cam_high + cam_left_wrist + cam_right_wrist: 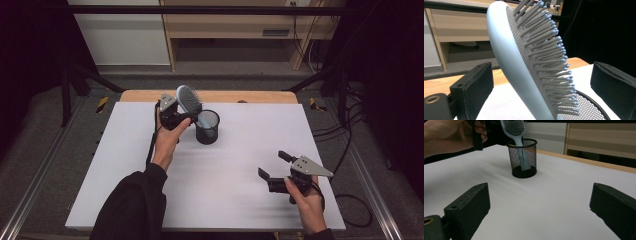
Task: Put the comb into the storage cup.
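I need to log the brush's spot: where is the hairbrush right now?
In the high view the hairbrush stands handle-down in the black mesh cup at the table's far middle, leaning left, its head between the left hand-held gripper's open jaws.

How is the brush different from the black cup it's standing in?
The hairbrush is pale blue and solid; the mesh cup is black and see-through. The hairbrush leans tilted, handle down; the mesh cup stands upright on the table. The hairbrush rises well above the mesh cup's rim.
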`<action>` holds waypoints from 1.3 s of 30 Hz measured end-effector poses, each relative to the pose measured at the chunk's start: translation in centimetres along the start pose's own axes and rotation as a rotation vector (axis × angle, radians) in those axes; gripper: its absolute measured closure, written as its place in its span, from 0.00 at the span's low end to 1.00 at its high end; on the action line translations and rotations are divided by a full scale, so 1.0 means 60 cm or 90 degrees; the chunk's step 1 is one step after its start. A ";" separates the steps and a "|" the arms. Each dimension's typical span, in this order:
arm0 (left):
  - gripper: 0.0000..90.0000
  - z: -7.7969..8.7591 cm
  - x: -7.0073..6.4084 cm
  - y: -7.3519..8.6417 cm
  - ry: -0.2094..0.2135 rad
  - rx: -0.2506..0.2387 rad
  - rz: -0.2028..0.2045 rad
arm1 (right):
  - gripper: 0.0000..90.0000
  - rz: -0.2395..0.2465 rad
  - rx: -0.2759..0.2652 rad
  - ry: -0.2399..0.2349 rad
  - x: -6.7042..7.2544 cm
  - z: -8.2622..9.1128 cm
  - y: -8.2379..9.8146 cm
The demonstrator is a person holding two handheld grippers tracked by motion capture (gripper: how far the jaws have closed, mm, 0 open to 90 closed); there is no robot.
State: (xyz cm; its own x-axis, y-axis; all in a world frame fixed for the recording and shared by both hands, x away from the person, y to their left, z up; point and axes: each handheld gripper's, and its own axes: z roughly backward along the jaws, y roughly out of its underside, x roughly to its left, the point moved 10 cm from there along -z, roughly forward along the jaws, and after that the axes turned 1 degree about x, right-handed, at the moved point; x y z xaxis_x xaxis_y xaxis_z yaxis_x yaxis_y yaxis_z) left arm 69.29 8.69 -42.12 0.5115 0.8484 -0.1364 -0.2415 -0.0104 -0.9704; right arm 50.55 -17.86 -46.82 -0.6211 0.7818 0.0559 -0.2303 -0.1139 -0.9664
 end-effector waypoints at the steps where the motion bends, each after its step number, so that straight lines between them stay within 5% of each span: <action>1: 0.04 0.000 0.001 0.000 -0.003 -0.002 -0.002 | 0.03 0.000 0.000 0.000 0.000 0.000 0.000; 5: 0.04 -0.001 -0.001 0.000 -0.006 -0.005 -0.016 | 0.03 0.000 0.005 0.000 0.001 -0.001 0.001; 39: 0.04 0.026 -0.003 -0.009 0.006 -0.041 0.000 | 0.03 -0.010 0.006 -0.005 0.002 -0.002 0.001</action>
State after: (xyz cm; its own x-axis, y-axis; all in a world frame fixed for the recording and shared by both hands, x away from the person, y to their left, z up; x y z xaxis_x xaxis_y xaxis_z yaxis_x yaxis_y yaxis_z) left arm 68.04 9.35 -41.26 0.5191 0.8436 -0.1376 -0.1880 -0.0444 -0.9812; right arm 50.55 -17.71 -46.92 -0.6231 0.7788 0.0725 -0.2469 -0.1079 -0.9630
